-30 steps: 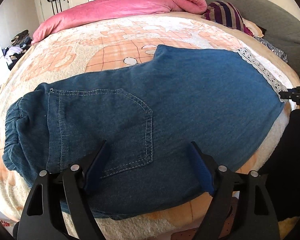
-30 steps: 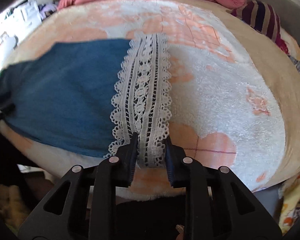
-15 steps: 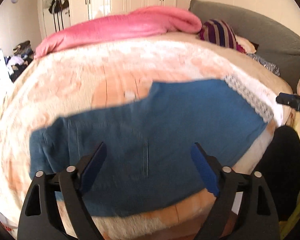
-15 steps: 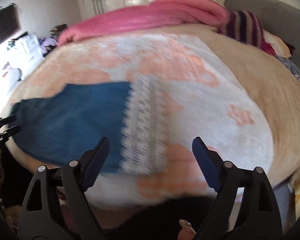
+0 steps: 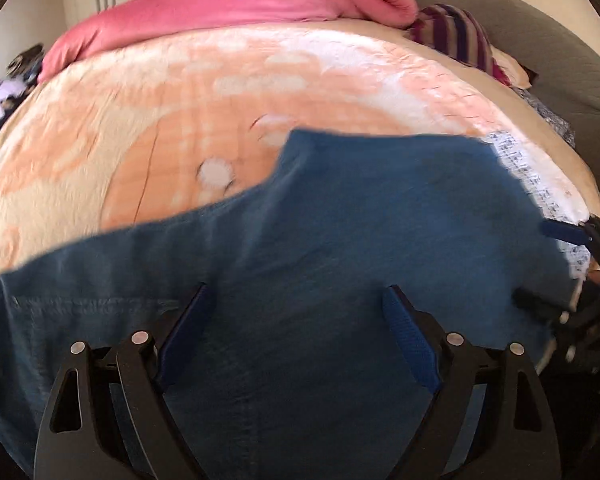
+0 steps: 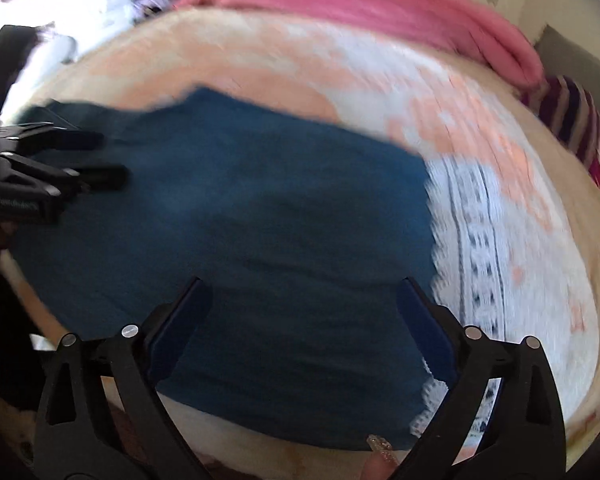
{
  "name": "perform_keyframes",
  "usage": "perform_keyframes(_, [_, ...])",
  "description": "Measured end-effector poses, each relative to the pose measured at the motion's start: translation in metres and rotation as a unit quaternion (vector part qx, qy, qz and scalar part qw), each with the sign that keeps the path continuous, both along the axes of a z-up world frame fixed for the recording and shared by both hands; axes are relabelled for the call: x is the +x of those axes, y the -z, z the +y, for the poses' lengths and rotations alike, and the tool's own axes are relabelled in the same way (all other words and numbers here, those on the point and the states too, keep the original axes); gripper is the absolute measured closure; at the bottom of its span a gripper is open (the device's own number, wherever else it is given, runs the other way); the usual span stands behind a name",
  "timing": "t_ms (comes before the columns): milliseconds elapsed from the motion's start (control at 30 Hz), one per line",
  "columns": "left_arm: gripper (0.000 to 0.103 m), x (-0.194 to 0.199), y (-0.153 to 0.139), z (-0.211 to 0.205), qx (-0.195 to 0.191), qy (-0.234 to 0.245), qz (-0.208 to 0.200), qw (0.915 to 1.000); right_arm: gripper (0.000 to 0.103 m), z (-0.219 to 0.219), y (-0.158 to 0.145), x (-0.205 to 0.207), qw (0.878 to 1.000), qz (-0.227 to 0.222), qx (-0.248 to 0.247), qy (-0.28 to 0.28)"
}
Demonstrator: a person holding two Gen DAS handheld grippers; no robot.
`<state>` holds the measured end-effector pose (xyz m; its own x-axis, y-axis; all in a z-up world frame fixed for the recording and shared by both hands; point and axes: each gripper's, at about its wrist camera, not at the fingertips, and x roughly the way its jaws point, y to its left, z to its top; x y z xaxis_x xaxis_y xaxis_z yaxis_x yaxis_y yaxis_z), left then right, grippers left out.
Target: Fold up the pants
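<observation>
From the left wrist, the left claw (image 5: 296, 332) stood spread wide over the blue pants (image 5: 340, 240), gripping nothing; the pants lay flat on the bed (image 5: 180, 100), lace hem (image 5: 532, 184) at right. From the right wrist, the right claw (image 6: 300, 320) was opening, pads clear of the denim below, beside the lace.
</observation>
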<state>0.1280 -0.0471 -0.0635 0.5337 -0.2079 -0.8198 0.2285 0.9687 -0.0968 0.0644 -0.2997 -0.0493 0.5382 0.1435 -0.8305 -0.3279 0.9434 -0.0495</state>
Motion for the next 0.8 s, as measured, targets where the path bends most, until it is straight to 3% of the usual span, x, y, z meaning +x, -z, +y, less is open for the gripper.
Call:
perform_keyframes(67, [0.017,-0.006,-0.001,0.01,-0.007,-0.01,-0.01,0.9999,0.011,-0.015,-0.001,0.0,0.999,0.006,0.05,0.017])
perform_keyframes(200, [0.018,-0.016,-0.006,0.032,-0.024,-0.032,-0.014,0.9991,0.012,-0.027,-0.002,-0.001,0.997,0.003,0.067,0.027])
perform_keyframes(333, [0.018,-0.019,-0.003,0.047,-0.029,-0.045,-0.016,0.9984,0.01,-0.012,0.003,-0.007,1.0,-0.013,0.019,0.019])
perform_keyframes(400, [0.018,-0.018,-0.004,0.044,-0.017,-0.045,-0.017,0.9987,0.009,-0.013,0.004,-0.005,1.0,-0.016,0.019,0.019])
perform_keyframes(467, [0.015,-0.02,-0.006,0.04,-0.008,-0.046,-0.018,0.9987,0.009,-0.017,-0.001,-0.009,0.999,-0.022,0.036,0.02])
perform_keyframes(600, [0.014,-0.032,-0.02,0.045,-0.042,-0.049,-0.023,0.9976,0.009,-0.034,-0.017,-0.017,0.994,-0.043,0.09,0.045])
perform_keyframes(800, [0.007,-0.045,-0.047,0.039,-0.043,-0.043,-0.043,0.9972,0.009,-0.068,-0.05,-0.039,0.982,-0.082,0.142,0.092])
